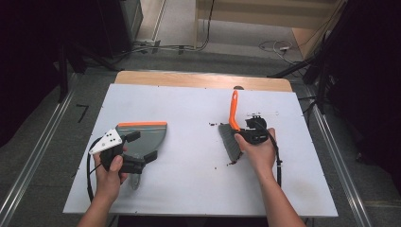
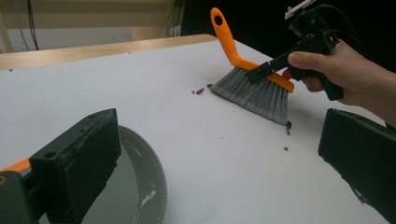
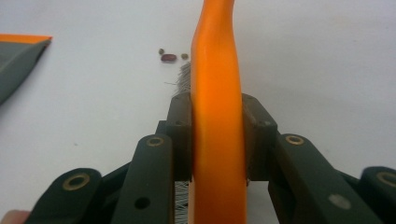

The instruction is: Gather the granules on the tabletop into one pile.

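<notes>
Beans beside brush show plainly from right tool.

1. The left gripper was black, topped by a grey three-cornered plate dotted with small holes.
2. A black cable looped from it.
3. The right gripper was black too, its linkage arms set with brass-ringed pivots.
4. Both forearms were bare, without sleeves.

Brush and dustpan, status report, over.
Right tongs shut on brush, bristles on the table. Left tongs over the dustpan, grip unclear. Beans scattered by the bristles; path to the pan clear.
</notes>
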